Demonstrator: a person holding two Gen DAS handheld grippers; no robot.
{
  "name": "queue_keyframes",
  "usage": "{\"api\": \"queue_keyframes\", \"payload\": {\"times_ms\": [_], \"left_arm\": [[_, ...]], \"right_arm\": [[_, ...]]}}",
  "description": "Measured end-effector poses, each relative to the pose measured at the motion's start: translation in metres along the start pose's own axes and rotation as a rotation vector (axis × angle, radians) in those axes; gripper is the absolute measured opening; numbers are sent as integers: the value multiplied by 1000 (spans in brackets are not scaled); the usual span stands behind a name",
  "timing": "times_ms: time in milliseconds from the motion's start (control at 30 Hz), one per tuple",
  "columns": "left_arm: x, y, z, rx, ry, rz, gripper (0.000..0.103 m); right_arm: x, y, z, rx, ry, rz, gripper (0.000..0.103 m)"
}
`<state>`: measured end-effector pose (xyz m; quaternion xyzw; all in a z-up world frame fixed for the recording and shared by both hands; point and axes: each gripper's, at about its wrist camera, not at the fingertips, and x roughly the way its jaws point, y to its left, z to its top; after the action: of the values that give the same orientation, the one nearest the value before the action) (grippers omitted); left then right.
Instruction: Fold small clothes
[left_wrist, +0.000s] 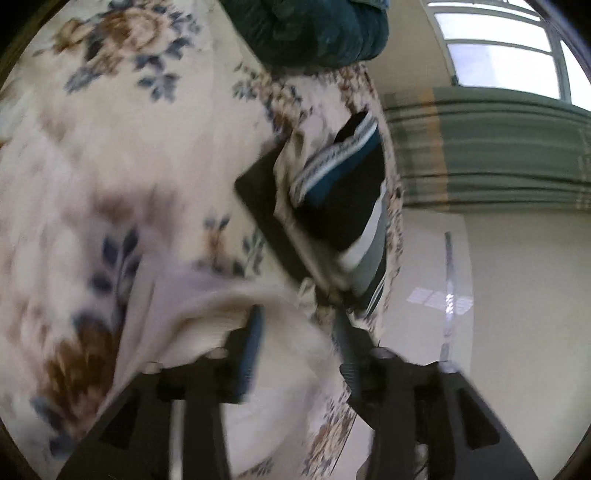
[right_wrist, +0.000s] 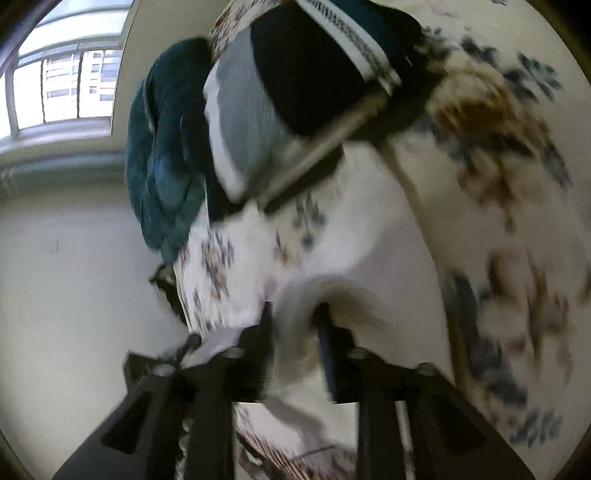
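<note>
Near the bed's edge (left_wrist: 388, 236) we have several folded clothes (left_wrist: 332, 192) stacked, while both grippers (left_wrist: 299, 336) (right_wrist: 295, 325) stand parted around one pale garment (left_wrist: 280, 387) left unfolded.

Motion blur smears the floral bedspread (left_wrist: 110, 155) throughout.

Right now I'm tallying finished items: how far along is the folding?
Done: a stack of folded clothes sits at the edge of the floral bedspread. In hand: a white garment lies in front of both hand-held grippers, left and right, jaws apart, blur hiding any contact. Left: the dark teal item looks unfolded.
</note>
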<state>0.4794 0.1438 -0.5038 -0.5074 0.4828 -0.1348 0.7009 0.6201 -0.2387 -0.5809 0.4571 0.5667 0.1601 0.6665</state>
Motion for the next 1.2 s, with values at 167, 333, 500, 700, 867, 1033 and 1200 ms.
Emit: {"api": "queue_keyframes", "payload": {"times_ms": [167, 333, 500, 700, 867, 1033, 1200], "left_arm": [[-4, -13, 2, 230, -10, 178, 56], [59, -22, -27, 575, 125, 462, 48], [73, -15, -27, 601, 131, 484, 0], [31, -8, 14, 477, 19, 437, 0], [45, 0, 33, 386, 152, 334, 32], [86, -10, 3, 553, 256, 416, 52], [95, -10, -8, 634, 240, 483, 2]], "right_arm": [[-15, 6, 11, -69, -58, -42, 67], [7, -15, -14, -191, 15, -286, 67], [19, -27, -36, -275, 17, -403, 6], [-2, -3, -29, -335, -89, -427, 4], [-6, 2, -7, -335, -83, -529, 4], [9, -9, -6, -287, -6, -497, 5], [15, -16, -7, -270, 12, -492, 6]]}}
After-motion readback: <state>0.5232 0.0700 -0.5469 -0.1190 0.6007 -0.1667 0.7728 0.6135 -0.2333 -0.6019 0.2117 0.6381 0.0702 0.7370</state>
